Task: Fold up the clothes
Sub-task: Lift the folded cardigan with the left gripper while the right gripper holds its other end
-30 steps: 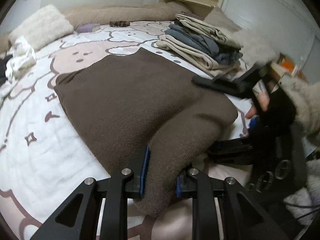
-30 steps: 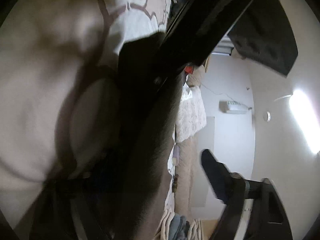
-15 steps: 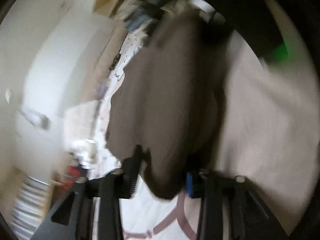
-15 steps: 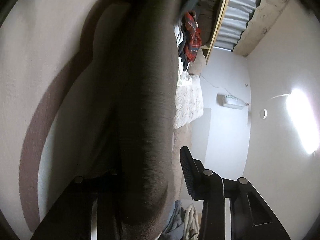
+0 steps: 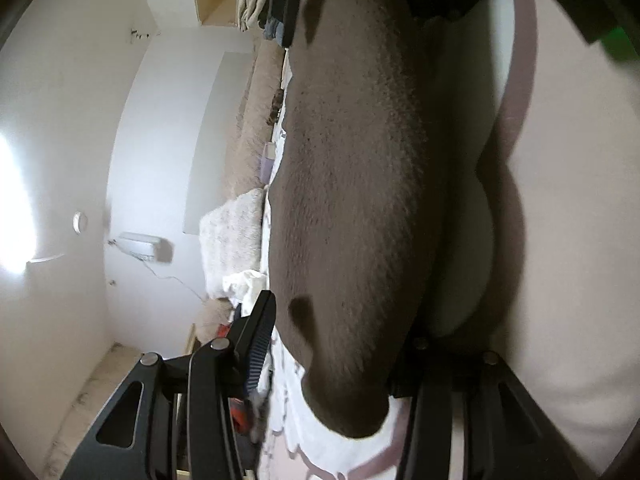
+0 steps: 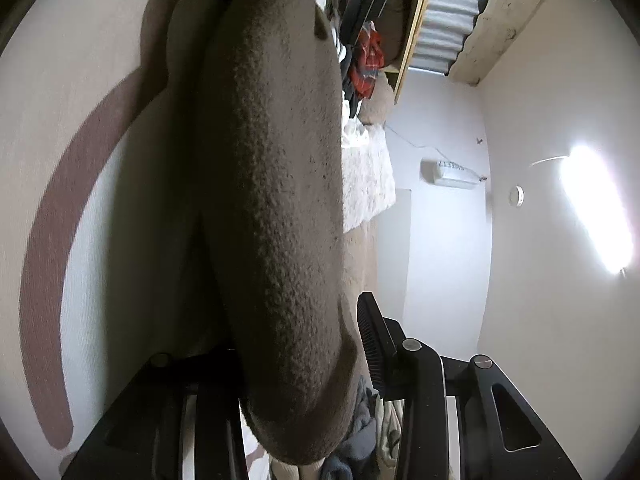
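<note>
Both cameras were rolled on their sides, facing each other along a folded brown knit sweater [image 5: 352,200] that lay on the patterned bedspread [image 5: 560,240], spanning from one gripper to the other.

Left gripper [image 5: 340,364]: jaws stood apart. One ribbed finger [image 5: 258,340] was clear of the fabric on the wall side; the other was hidden under the fold. The end of the sweater bulged loosely between them, not pinched.

Right gripper [image 6: 304,360]: the same. The ribbed finger [image 6: 370,344] stood just beside the knit with a gap showing; the other was tucked beneath.

A fluffy white pillow [image 6: 366,176] and a stack of folded clothes [image 5: 260,4] sat further along the bed.

Risks, as judged: the thick knit looked springy, so the fold could relax and open once support was withdrawn. A ribbed pad might snag the nap on pulling out and drag the layer askew. The lower fingers sliding free could ruck the bedspread.
</note>
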The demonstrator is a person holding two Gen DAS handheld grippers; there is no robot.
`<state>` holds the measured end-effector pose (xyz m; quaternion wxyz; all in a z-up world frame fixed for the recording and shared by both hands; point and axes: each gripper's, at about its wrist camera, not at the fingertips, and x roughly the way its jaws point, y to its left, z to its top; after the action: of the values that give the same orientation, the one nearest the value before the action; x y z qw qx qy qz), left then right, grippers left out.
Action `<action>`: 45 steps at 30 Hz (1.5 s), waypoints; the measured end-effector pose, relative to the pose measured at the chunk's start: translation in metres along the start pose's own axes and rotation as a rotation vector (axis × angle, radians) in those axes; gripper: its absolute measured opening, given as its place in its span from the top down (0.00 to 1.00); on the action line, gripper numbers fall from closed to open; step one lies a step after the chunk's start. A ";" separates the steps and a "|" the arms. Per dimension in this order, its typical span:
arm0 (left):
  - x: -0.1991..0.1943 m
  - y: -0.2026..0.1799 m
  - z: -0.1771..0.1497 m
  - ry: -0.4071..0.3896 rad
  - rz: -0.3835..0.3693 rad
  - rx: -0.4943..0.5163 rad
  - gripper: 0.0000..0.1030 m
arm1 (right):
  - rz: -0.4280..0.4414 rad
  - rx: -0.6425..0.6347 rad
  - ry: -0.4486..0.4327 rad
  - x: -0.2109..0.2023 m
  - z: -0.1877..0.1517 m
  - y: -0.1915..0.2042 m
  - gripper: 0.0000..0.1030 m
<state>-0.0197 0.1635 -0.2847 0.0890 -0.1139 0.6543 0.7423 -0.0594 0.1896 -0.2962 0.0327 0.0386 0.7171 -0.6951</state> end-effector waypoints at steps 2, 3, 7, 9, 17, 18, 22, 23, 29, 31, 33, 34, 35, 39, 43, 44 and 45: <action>0.005 0.000 -0.002 0.007 0.007 -0.001 0.56 | 0.015 -0.013 -0.001 0.003 0.004 0.000 0.63; 0.007 0.001 -0.002 0.011 0.004 -0.006 0.56 | 0.026 -0.022 -0.003 0.005 0.006 0.001 0.63; 0.011 0.009 -0.006 0.021 -0.035 -0.042 0.56 | 0.116 -0.026 -0.006 0.019 0.012 -0.007 0.63; 0.018 0.017 -0.010 0.035 -0.096 -0.085 0.62 | 0.171 -0.027 -0.009 0.025 0.014 -0.013 0.72; 0.054 0.107 -0.029 0.073 -0.566 -0.514 0.81 | 0.159 -0.165 -0.069 0.032 0.020 -0.051 0.80; 0.059 0.123 -0.032 0.071 -0.603 -0.580 0.81 | 0.143 -0.168 -0.066 0.036 0.022 -0.057 0.81; 0.067 0.175 -0.033 0.040 -0.653 -0.737 0.82 | 0.081 -0.151 -0.041 0.064 0.026 -0.083 0.82; 0.065 0.184 -0.030 0.027 -0.641 -0.745 0.83 | 0.061 -0.149 -0.033 0.071 0.027 -0.094 0.82; 0.073 0.249 0.002 -0.070 -0.524 -0.736 0.84 | -0.023 -0.160 0.042 0.113 0.023 -0.161 0.84; 0.079 0.269 0.013 -0.094 -0.500 -0.739 0.84 | -0.057 -0.155 0.073 0.126 0.018 -0.189 0.84; 0.083 0.297 0.030 -0.131 -0.479 -0.748 0.84 | -0.094 -0.153 0.106 0.139 0.010 -0.218 0.84; 0.083 0.311 0.039 -0.153 -0.469 -0.753 0.84 | -0.112 -0.149 0.127 0.145 0.004 -0.234 0.84; 0.083 0.324 0.049 -0.175 -0.458 -0.757 0.84 | -0.130 -0.145 0.147 0.152 -0.001 -0.250 0.84; 0.081 0.371 0.097 -0.264 -0.393 -0.746 0.84 | -0.190 -0.114 0.238 0.176 -0.035 -0.312 0.84; 0.082 0.414 0.161 -0.353 -0.323 -0.724 0.84 | -0.254 -0.099 0.340 0.200 -0.075 -0.363 0.84; 0.083 0.422 0.175 -0.369 -0.311 -0.722 0.84 | -0.270 -0.087 0.375 0.208 -0.090 -0.377 0.84; 0.084 0.430 0.190 -0.385 -0.298 -0.721 0.84 | -0.283 -0.078 0.402 0.214 -0.103 -0.388 0.84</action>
<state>-0.2314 0.2956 0.1227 0.2702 -0.0903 0.3009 0.9101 -0.3110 0.2825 0.0714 -0.2070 0.0741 0.7336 -0.6430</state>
